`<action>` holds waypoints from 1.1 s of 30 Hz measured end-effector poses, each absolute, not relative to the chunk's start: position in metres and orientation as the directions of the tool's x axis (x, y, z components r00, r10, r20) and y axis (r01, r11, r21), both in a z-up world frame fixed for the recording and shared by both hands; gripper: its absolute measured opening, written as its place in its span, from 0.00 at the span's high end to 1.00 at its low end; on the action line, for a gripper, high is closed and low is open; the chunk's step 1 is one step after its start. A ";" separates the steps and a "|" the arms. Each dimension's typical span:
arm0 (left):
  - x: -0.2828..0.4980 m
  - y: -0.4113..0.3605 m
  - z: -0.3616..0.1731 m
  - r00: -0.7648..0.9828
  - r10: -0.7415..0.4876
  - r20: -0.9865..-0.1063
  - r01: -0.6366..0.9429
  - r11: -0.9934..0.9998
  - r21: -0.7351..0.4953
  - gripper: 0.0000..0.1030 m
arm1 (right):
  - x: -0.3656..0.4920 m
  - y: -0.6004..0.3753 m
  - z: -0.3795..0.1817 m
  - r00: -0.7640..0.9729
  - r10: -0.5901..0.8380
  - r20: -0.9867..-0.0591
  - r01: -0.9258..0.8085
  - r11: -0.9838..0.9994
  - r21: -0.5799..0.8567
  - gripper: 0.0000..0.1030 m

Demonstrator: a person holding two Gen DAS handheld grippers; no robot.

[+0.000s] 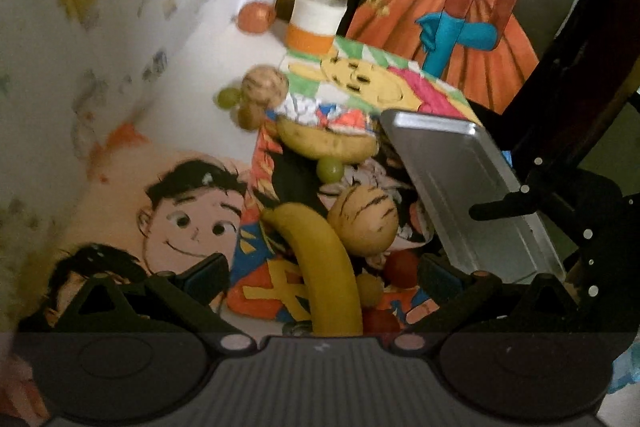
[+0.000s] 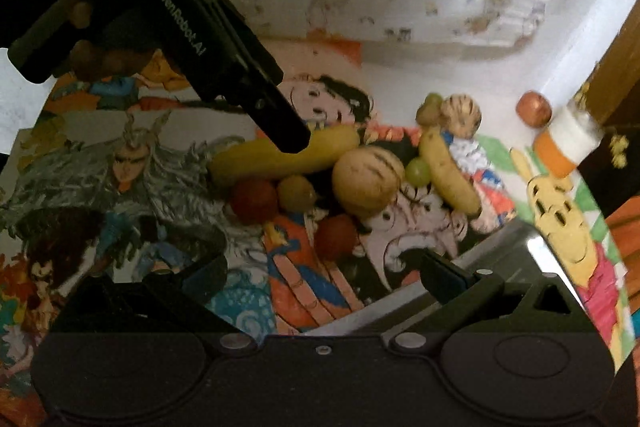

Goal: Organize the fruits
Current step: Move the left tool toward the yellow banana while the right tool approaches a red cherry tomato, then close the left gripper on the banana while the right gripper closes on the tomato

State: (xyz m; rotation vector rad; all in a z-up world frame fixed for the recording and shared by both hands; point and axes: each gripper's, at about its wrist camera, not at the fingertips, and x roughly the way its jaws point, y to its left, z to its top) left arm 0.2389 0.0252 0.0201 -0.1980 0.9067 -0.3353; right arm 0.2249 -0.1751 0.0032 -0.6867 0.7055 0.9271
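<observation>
Fruits lie scattered on a surface covered with colourful cartoon drawings (image 2: 132,167), beside a flat rectangular metal tray (image 1: 472,187). Nearest the left gripper (image 1: 320,277) is a long yellow banana (image 1: 324,267), which runs between its spread fingers; whether the pads touch it cannot be told. From the right wrist view the left gripper's black body reaches down over this banana (image 2: 280,157). Just beyond it sit a round tan melon with dark stripes (image 2: 366,179), two small red fruits (image 2: 256,201), a yellowish-green grape (image 2: 296,191) and a pale green grape (image 2: 418,171). A second, shorter banana (image 2: 450,173) lies farther back, touching the pale grape. Behind that are a smaller striped melon (image 2: 460,115) and more grapes, blurred. Well apart stand an orange-and-white cup (image 2: 568,143) and a small orange ball (image 2: 534,109). The right gripper (image 2: 324,277) hovers with its fingers spread, empty, one finger over the tray's edge.
</observation>
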 end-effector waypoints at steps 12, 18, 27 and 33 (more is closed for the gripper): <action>0.260 0.024 -0.003 0.502 -0.401 -0.766 0.173 0.915 -0.365 0.12 | 0.253 -0.187 -0.013 0.366 0.514 -0.776 -0.861 0.504 -0.072 0.16; 0.267 0.023 -0.003 0.481 -0.402 -0.779 0.182 0.915 -0.359 0.19 | 0.260 -0.181 -0.015 0.380 0.521 -0.765 -0.855 0.514 -0.074 0.26; 0.274 0.025 -0.004 0.484 -0.367 -0.795 0.137 0.928 -0.345 0.37 | 0.262 -0.176 -0.021 0.397 0.523 -0.754 -0.836 0.546 -0.062 0.43; 0.275 0.024 -0.004 0.484 -0.367 -0.795 0.123 0.928 -0.353 0.41 | 0.261 -0.176 -0.022 0.401 0.529 -0.748 -0.833 0.550 -0.057 0.50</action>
